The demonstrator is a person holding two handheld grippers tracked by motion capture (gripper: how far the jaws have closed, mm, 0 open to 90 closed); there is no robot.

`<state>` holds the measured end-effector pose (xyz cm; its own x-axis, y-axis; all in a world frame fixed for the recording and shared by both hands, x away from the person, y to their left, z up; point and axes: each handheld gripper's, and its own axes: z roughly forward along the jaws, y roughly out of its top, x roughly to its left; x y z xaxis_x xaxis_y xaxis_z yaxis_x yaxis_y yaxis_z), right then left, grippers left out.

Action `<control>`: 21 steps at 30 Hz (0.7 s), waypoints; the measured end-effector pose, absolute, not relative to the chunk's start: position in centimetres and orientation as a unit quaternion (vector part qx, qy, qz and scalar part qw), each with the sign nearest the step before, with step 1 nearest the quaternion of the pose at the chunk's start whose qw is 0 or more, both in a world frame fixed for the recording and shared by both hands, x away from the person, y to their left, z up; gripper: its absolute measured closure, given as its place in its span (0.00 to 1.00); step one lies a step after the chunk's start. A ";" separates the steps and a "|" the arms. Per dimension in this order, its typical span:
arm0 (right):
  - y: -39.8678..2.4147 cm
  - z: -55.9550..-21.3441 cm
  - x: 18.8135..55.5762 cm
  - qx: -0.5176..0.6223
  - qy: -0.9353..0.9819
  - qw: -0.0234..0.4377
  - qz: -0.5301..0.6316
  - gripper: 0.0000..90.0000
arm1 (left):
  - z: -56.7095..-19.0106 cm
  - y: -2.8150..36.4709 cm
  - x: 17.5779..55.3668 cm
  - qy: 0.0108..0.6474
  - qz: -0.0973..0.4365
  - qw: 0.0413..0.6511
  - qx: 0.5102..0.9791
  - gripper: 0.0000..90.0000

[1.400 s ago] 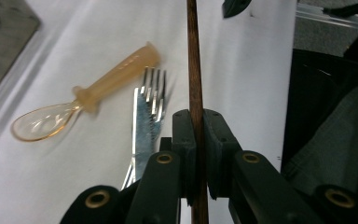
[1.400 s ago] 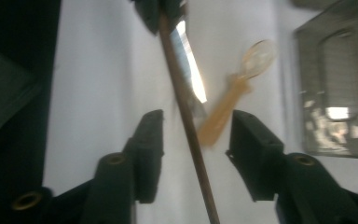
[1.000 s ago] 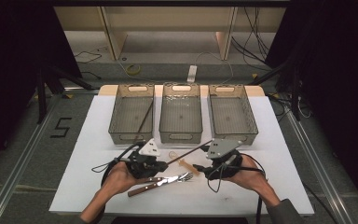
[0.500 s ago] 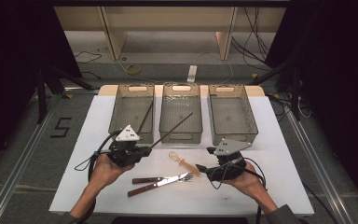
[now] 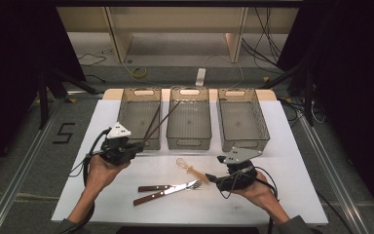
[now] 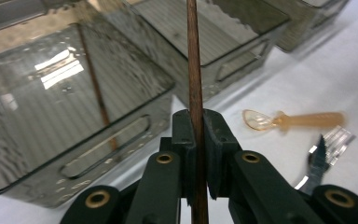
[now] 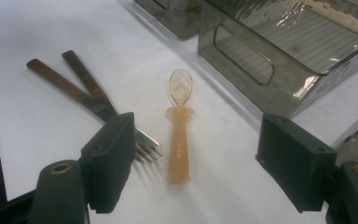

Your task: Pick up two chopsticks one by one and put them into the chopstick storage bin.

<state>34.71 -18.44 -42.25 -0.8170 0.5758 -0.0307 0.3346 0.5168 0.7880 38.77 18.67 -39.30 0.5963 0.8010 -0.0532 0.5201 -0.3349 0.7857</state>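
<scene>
The left claw [image 5: 135,146] in the high view is clamped on a thin dark wooden chopstick [image 5: 161,119], whose far end slants up over the left and middle bins. The right claw [image 5: 213,179] sits low on the white bench [image 5: 292,161], its jaws having just been opening, at the handle end of a translucent orange plastic spoon [image 5: 191,169]. Beside the spoon lie a wooden-handled fork [image 5: 163,191] and a wooden-handled knife [image 5: 152,187], crossed. 3 smoky transparent plastic bins [image 5: 238,119] stand in a row at the back; the left one already holds 1 chopstick [image 5: 151,124].

In the left gripper view the left claw [image 6: 196,135] is fully closed on the chopstick [image 6: 193,70], which points at the bins [image 6: 74,116].

In the right gripper view the right claw [image 7: 196,161] stands wide, the spoon [image 7: 179,126] lying free on the bench between its jaws, nothing gripped.

Judging by this, sorting is under way: 1 chopstick is binned, its partner is in hand and not yet dropped, while the spoon, fork [image 7: 142,142] and knife [image 7: 81,77] are left
</scene>
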 end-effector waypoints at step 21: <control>-18.7 -42.6 34.7 0.274 0.857 0.137 0.413 0.30 | -39.0 21.3 44.4 0.489 0.196 0.404 0.748 0.93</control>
